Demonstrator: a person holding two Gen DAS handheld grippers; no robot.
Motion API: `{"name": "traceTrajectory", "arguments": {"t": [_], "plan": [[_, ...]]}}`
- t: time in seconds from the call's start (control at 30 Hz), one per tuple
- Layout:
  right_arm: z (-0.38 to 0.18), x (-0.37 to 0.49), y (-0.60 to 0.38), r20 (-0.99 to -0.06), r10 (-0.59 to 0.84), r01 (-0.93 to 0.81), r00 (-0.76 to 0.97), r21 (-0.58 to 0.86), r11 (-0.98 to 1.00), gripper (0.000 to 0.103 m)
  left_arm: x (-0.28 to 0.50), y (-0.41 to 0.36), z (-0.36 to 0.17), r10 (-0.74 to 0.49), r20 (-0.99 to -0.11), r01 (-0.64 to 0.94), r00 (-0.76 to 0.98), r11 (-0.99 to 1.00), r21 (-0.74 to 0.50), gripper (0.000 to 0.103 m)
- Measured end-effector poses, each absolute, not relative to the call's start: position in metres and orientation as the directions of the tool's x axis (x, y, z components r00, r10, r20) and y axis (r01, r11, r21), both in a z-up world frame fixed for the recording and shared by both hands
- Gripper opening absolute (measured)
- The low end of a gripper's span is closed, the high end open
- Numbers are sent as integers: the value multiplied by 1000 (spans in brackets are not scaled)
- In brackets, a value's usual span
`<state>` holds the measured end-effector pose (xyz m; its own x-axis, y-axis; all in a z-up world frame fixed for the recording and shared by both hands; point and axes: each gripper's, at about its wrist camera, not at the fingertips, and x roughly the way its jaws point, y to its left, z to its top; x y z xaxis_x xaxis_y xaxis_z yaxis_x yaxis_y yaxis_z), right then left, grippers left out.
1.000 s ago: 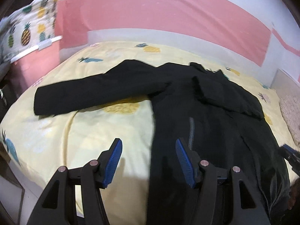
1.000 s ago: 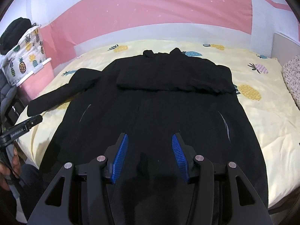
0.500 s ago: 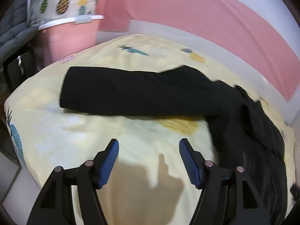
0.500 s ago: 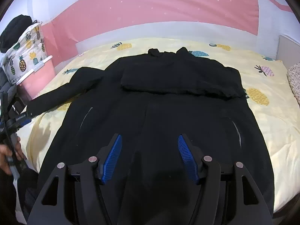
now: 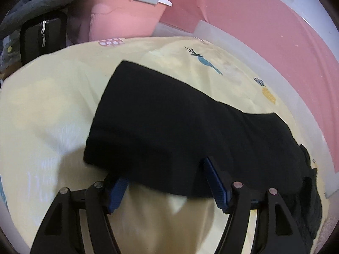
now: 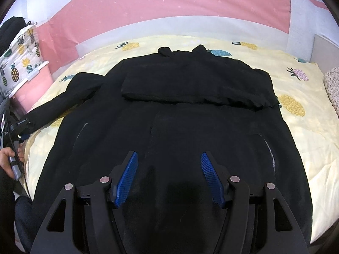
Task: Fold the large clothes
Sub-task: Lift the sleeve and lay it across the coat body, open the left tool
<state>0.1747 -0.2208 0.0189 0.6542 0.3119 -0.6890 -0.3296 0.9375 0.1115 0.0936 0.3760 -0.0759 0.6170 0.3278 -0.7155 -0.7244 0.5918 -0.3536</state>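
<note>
Between the left gripper's point(image 5: 165, 182) parted jaws lies the coat's sleeve point(image 5: 169, 127).

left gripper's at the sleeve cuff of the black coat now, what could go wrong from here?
1. The left gripper is open with the sleeve edge draped over its fingers; closing could also pinch the yellow bedsheet underneath.
2. The cuff sits near the bed's edge, so a weak grip might let it slide off.
3. The other sleeve is already folded across the coat; dragging could disturb it.
</note>
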Motion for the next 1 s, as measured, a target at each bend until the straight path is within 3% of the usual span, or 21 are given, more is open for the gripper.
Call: {"name": "traceTrajectory", "arguments": {"t": [0.07, 0.17, 0.47, 0.7, 1.0], "plan": [[17, 177, -221, -692, 313, -327, 650, 117, 938, 63, 99, 377, -76, 358, -723, -741, 592, 594, -312, 49], [14, 179, -224, -695, 314, -322, 647, 125, 939, 63, 104, 372, -66, 374, -717, -736, 588, 616, -282, 33], [11, 184, -251, -687, 296, -268, 663, 151, 951, 63, 117, 314, 47, 380, -548, -570, 745, 790, -226, 30], [12, 185, -290, -674, 276, -201, 685, 189, 961, 63, 156, 206, 139, 236, -393, -317, 889, 936, -155, 29], [12, 186, -333, -660, 259, -140, 705, 228, 964, 63, 234, 64, 147, -1, -398, -38, 917, 995, -90, 27]]}}
